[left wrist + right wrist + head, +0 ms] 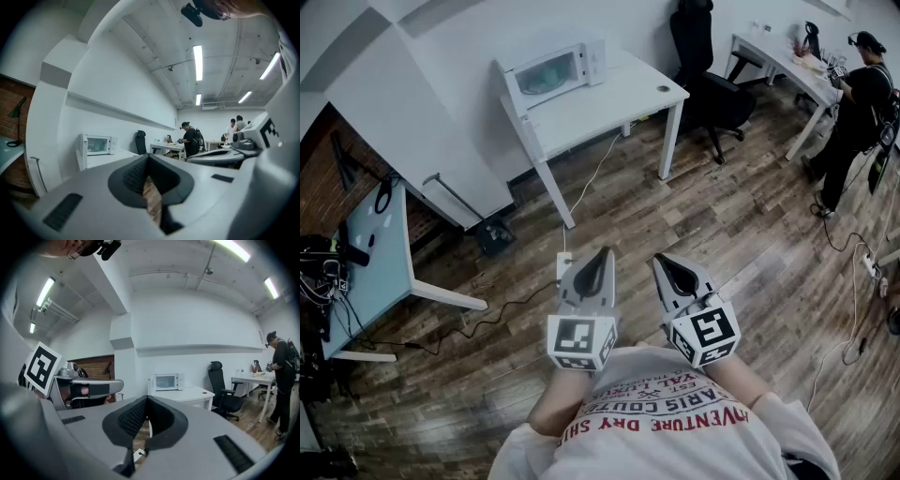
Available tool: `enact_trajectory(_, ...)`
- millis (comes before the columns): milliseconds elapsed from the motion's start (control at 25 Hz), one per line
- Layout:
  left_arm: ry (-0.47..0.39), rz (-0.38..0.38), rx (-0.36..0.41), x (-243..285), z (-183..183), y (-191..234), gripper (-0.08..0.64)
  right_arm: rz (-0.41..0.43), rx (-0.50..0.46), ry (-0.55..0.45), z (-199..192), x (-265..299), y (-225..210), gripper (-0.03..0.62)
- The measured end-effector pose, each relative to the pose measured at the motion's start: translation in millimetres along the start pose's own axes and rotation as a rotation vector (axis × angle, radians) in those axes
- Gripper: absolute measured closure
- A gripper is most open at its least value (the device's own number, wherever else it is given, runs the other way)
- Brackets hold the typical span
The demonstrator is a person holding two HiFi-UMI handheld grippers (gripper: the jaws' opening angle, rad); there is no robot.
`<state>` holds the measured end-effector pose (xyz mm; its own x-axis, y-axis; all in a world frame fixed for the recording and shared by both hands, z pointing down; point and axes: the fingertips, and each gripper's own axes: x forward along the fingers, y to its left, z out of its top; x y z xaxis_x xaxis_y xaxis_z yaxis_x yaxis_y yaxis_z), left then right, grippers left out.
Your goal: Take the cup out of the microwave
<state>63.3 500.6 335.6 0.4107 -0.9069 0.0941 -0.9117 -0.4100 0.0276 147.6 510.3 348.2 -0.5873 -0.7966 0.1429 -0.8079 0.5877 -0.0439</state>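
both grippers are clenched and empty, held just in front of the person's chest. the left gripper point(598, 255) and the right gripper point(667, 262) are side by side, near each other but apart, each with jaws together and nothing between them, above the wooden floor point(722, 234). the microwave point(553, 70) stands well apart from them on a white surface point(623, 94) by the wall, door closed. the cup cannot be made out behind its glass. a black office chair point(712, 84) stands beside that surface.
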Motion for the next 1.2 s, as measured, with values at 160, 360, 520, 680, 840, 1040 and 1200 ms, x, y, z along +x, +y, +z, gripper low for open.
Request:
enact_trajectory(160, 0.006, -0.003, 0.012, 6.3, -0.7, -5.6, 0.554, -0.005, 0.003, 0.002, 0.8, -0.4, -8.4, 0.588)
enact_trajectory(360, 0.023, -0.014, 0.018, 13.1, -8.0, -15.3, 0.554, -0.009, 0.027, 0.000, -2.9, -2.2, -19.3, 0.588)
enact_trajectory(520, 0.042, -0.012, 0.006, 18.0, -14.8, -14.7, 0.554, -0.007, 0.054, 0.008, -8.5, -0.3, -24.0, 0.588)
enact_trajectory(680, 0.078, -0.019, -0.024, 31.9, -28.3, -12.0, 0.554, -0.010, 0.064, 0.029, -17.5, 5.4, -31.4, 0.588)
enact_trajectory(840, 0.112, -0.045, -0.040, 50.7, -40.2, -12.2, 0.554, -0.029, 0.098, 0.061, -30.3, 15.5, -47.7, 0.588)
enact_trajectory(1040, 0.122, -0.061, -0.016, 90.6, -45.4, 8.0, 0.554, -0.060, 0.110, 0.066, -34.2, 50.6, -75.0, 0.588)
enact_trajectory(1200, 0.118, -0.068, -0.032, 135.9, -39.8, 40.2, 0.554, -0.079, 0.113, 0.076, -28.9, 95.4, -101.2, 0.588)
